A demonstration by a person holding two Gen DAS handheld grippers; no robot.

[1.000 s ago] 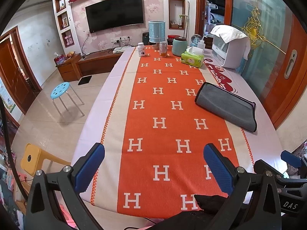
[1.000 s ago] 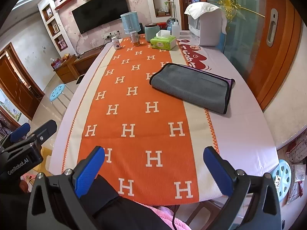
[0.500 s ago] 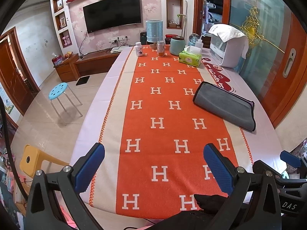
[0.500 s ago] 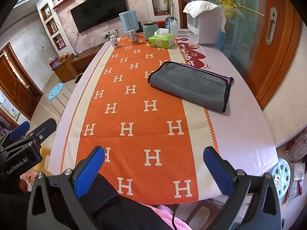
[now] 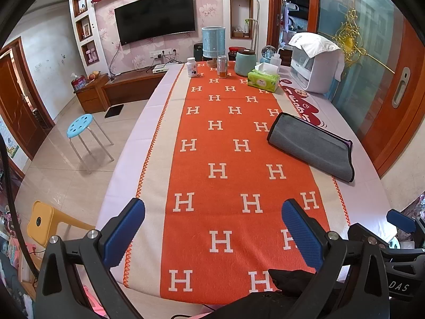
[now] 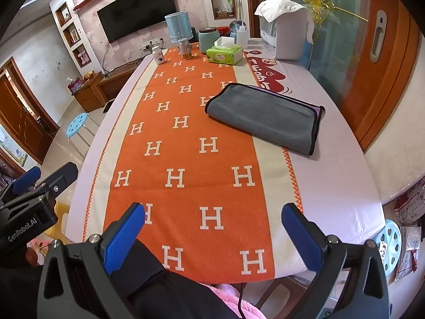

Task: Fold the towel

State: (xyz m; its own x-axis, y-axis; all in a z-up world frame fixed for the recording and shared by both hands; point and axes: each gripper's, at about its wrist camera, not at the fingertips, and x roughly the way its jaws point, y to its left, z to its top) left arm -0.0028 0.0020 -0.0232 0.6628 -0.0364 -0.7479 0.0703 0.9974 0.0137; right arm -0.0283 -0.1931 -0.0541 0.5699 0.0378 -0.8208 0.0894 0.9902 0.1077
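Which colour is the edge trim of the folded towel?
Black trim on the grey towel, clearest in right wrist view.

- Left gripper (image 5: 213,208) pulled back and up from the bench (image 5: 138,143) since 1 s ago; more of the near runner (image 5: 239,159) edge in frame.
- Towel (image 5: 310,146) now sits higher and further off in left wrist view; same drift for the tissue box (image 5: 263,80) and the bottles at the far end.
- Right gripper (image 6: 213,212) also backed off slightly; towel (image 6: 263,117) shifted up and a bit left in its frame.
- Left gripper body (image 6: 29,207) seen from right wrist view edged up slightly.
- Finger gap on both unchanged, so only camera pose moved.
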